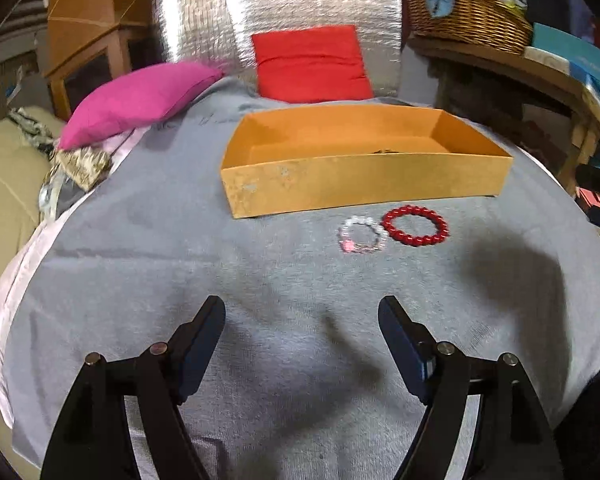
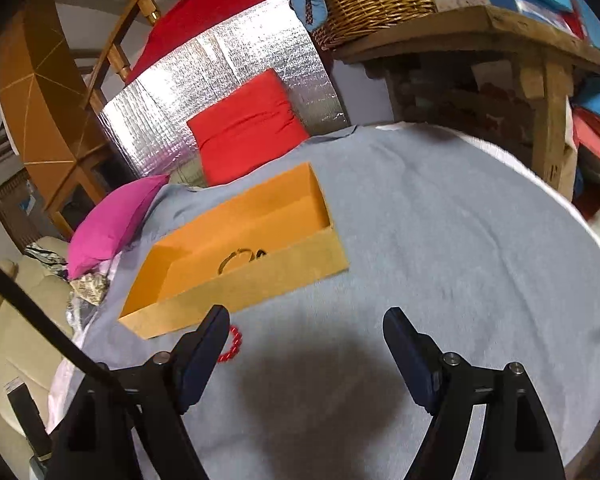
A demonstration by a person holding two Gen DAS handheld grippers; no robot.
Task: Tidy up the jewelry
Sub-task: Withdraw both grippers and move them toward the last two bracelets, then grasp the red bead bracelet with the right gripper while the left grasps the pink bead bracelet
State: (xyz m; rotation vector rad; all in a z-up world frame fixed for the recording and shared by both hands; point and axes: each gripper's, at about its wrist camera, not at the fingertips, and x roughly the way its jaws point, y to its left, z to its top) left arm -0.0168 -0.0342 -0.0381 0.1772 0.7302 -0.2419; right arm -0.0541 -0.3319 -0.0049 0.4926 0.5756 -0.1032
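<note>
From the left wrist view, the left gripper (image 1: 302,322) is hovering over the grey cloth-covered table (image 1: 140,264) with its jaws standing wide apart and nothing lying between them. A red beaded bracelet (image 1: 415,226) and a clear and pink beaded bracelet (image 1: 362,234) are lying on the cloth ahead of the jaws, side by side and touching or very nearly so, both well clear of the fingertips and slightly to the right of the gap. Just beyond them an open orange rectangular cardboard box (image 1: 360,184) is sitting on the cloth, with a small dark item barely showing over its front wall. From the right wrist view, the right gripper (image 2: 306,330) is likewise holding its jaws wide open and gripping nothing. The red beaded bracelet (image 2: 233,346) is showing only partly, just beside the left finger on the inner side and mostly hidden behind it. The orange box (image 2: 240,284) is lying ahead and to the left, with a gold-coloured bangle (image 2: 236,260) resting inside against the near wall.
</note>
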